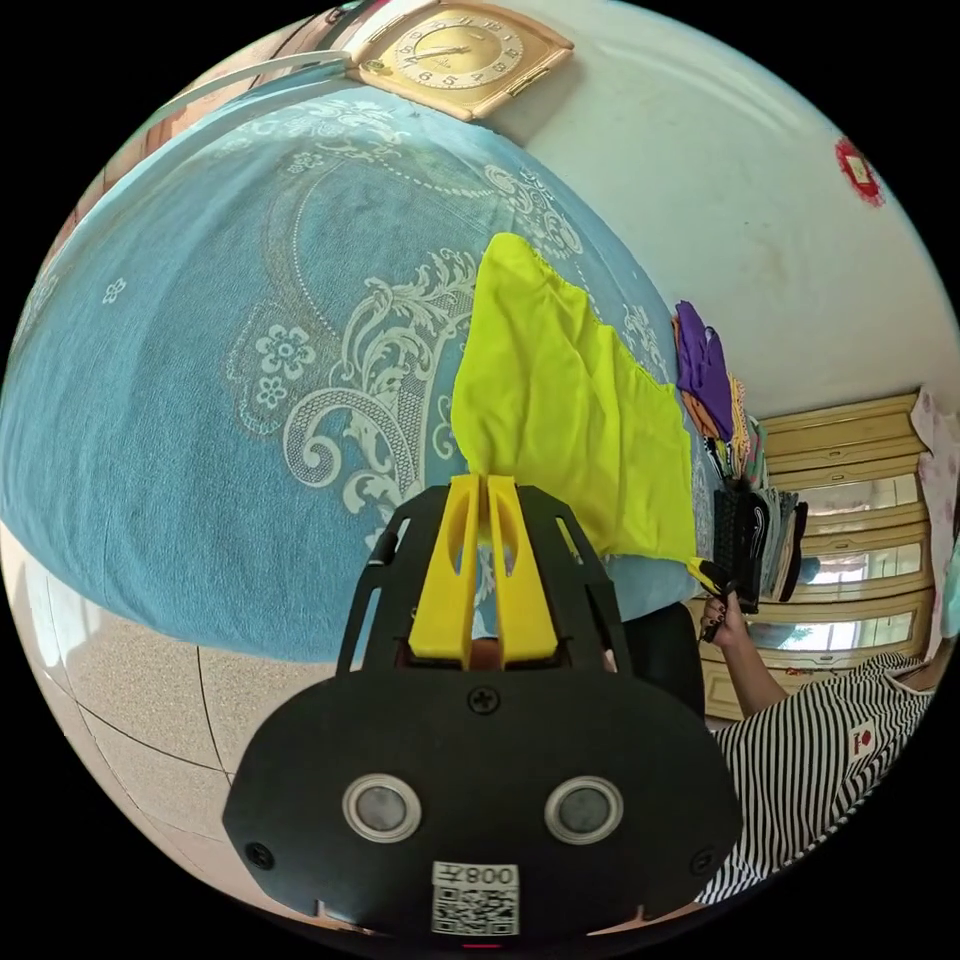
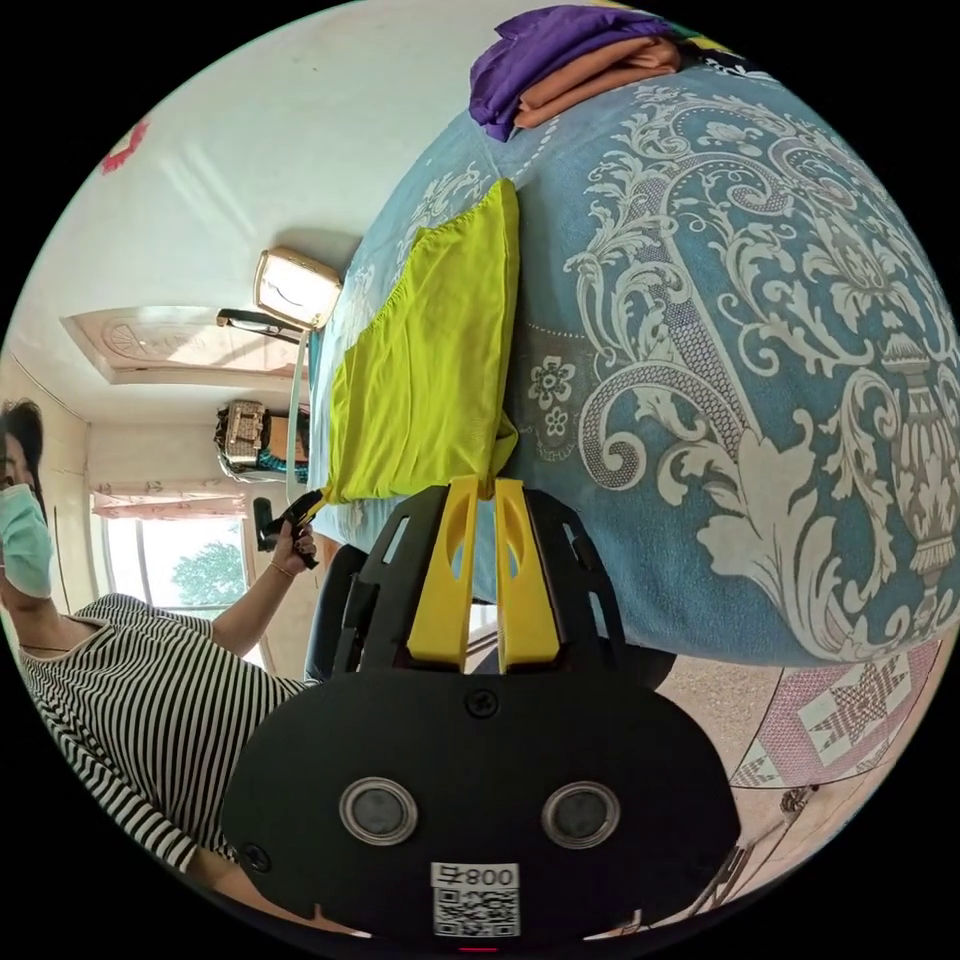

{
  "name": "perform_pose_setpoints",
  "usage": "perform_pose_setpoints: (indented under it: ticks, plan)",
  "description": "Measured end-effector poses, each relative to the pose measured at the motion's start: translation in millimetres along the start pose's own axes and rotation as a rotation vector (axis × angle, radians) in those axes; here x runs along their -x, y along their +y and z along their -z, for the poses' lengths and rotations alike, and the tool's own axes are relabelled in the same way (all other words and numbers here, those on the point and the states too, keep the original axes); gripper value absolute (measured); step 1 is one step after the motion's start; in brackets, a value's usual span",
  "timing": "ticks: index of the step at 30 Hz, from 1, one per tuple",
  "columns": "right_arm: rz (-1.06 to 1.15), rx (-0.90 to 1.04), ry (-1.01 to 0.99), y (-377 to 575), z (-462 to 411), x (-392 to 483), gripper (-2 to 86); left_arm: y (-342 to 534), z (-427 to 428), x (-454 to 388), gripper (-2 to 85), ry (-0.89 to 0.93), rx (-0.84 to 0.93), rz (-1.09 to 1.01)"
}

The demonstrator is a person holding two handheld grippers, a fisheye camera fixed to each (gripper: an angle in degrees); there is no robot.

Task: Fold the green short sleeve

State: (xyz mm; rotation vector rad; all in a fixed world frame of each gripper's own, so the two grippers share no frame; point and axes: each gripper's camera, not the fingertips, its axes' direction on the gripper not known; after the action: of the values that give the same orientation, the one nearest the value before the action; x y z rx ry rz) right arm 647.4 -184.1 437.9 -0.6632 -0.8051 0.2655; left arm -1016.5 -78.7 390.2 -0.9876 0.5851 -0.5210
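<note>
In the left gripper view, the left gripper (image 1: 484,482) has its two yellow jaws pressed nearly together, and a corner of the green shirt (image 1: 560,410) is pinched between their tips. The shirt spreads away from the jaws over the blue patterned bedspread (image 1: 200,400), lying flat on the bed's top near its edge. Its long side runs from this gripper across to the right gripper (image 1: 722,578), where the other near corner is pulled out to a point. That gripper is small and dark, held in a hand (image 1: 728,620), and how its jaws stand cannot be made out from here. The far end of the shirt points toward the middle of the bed. A pile of folded clothes (image 1: 712,375) sits on the bed beyond the shirt, well apart from it. A gold clock (image 1: 462,52) rests near the far edge of the bed.

In the right gripper view, the right gripper (image 2: 480,490) also has its jaws close together, nipping the other near corner of the shirt (image 2: 430,370). The shirt's near edge stretches from these jaws to the left gripper (image 2: 290,518), which grips the opposite corner in a hand (image 2: 296,548). The cloth lies along the bedspread (image 2: 760,400), narrowing toward the pile of clothes (image 2: 570,60) at the far end.
</note>
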Motion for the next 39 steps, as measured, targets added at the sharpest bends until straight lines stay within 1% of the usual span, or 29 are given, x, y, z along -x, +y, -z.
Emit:
perform_pose_setpoints:
  ticks: [4,8,11,14,16,18,20,21,23,25,26,28,29,31,34,35,38,39]
  plan:
    - [0.051,0.049,0.012,0,8,2,2.0,4,8,2,1.2,0.029,-0.023,-0.018]
    - [0.022,0.074,-0.005,2,2,-10,1.6,11,-14,10,0.9,0.033,0.021,0.035]
    - [-0.034,0.066,-0.074,5,-7,-21,1.7,18,-15,5,1.3,0.049,-0.025,0.056]
    - [-0.052,0.045,-0.068,11,-4,-21,1.8,25,-6,-6,1.4,-0.034,-0.088,0.066]
    - [-0.120,-0.034,-0.047,16,7,-26,1.4,26,0,-15,1.3,-0.058,-0.145,0.071]
    - [-0.152,-0.117,-0.043,19,17,-26,1.0,22,0,-32,1.0,-0.054,-0.188,0.038]
    - [-0.107,-0.177,-0.045,13,21,-13,0.6,5,-14,-69,0.6,-0.040,-0.185,-0.085]
    - [-0.062,-0.190,-0.034,1,18,2,0.4,-1,-20,-80,0.5,-0.045,-0.175,-0.120]
    - [0.050,-0.170,-0.004,-26,5,35,0.3,-26,-51,-128,0.3,-0.085,-0.126,-0.268]
    - [0.197,-0.101,0.101,-68,-26,85,0.2,-44,-76,-165,0.3,-0.148,-0.097,-0.363]
    - [0.235,-0.086,0.133,-78,-35,98,0.2,-55,-92,-186,0.2,-0.189,-0.084,-0.419]
    - [0.350,-0.042,0.331,-110,-73,141,0.1,-68,-113,-214,0.2,-0.267,-0.080,-0.475]
    - [0.370,-0.033,0.387,-117,-82,150,0.1,-76,-128,-229,0.2,-0.322,-0.065,-0.508]
    - [0.424,0.016,0.600,-136,-122,170,0.2,-86,-149,-244,0.1,-0.386,-0.034,-0.527]
    - [0.446,0.107,0.762,-144,-164,169,0.2,-94,-174,-254,0.1,-0.534,-0.009,-0.497]
    - [0.462,0.071,0.756,-142,-164,171,0.2,-95,-181,-254,0.1,-0.564,-0.002,-0.472]
    - [0.443,0.026,0.715,-138,-164,168,0.1,-92,-190,-259,0.1,-0.479,-0.009,-0.454]
    - [0.427,0.018,0.681,-138,-162,164,0.1,-91,-192,-263,0.1,-0.480,-0.010,-0.454]
